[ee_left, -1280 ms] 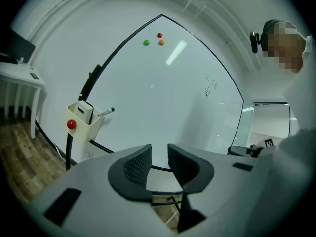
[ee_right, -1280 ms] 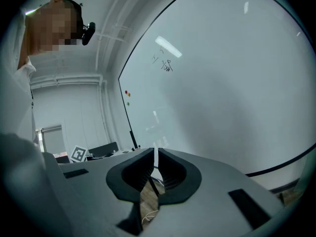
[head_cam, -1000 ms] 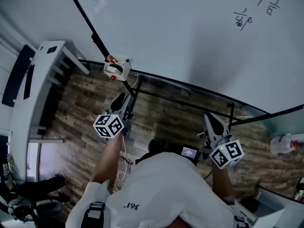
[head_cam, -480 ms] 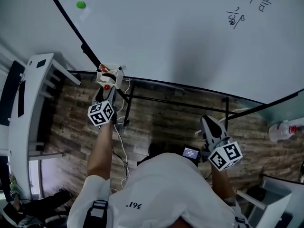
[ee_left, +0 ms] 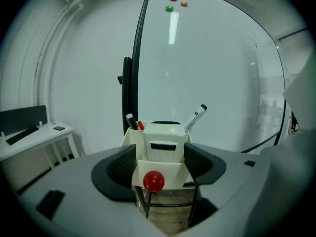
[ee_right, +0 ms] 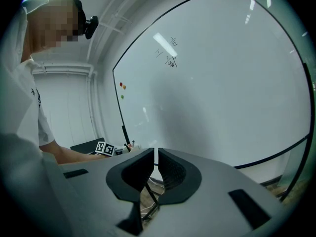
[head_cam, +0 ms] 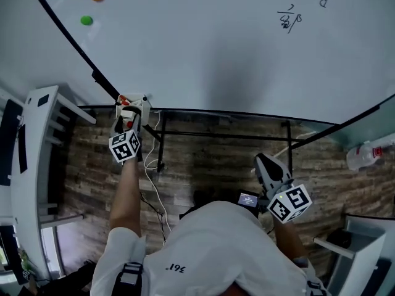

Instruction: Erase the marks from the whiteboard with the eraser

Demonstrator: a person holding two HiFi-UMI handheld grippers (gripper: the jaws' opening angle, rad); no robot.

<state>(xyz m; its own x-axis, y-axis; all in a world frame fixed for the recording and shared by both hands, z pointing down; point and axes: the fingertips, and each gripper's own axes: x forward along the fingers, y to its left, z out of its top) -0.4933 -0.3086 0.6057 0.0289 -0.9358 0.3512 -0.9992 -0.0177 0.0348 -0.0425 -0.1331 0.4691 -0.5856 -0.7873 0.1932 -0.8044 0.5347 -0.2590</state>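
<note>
The whiteboard (head_cam: 203, 42) carries black handwritten marks (head_cam: 302, 5) at its upper right, also seen in the right gripper view (ee_right: 168, 48). A white holder (head_cam: 131, 106) hangs at the board's lower left edge. In it stand a white eraser (ee_left: 163, 142) and markers (ee_left: 196, 116); a red knob (ee_left: 153, 181) sits on its front. My left gripper (ee_left: 161, 162) is open and its jaws have just been opening, with the holder and eraser between them. My right gripper (ee_right: 155, 164) hangs shut and empty in front of the board, low on the right (head_cam: 265, 164).
Coloured magnets (head_cam: 86, 20) dot the board's upper left. The black stand frame (head_cam: 216, 134) runs under the board over wood flooring. A white desk (head_cam: 31, 165) is at the left, a bottle (head_cam: 364, 156) at the right, and a cable (head_cam: 151, 184) trails below the holder.
The left gripper has travelled up and left to the holder, where its jaws now flank it. The right gripper has stayed put. The head view has shifted, moving the marks leftward.
</note>
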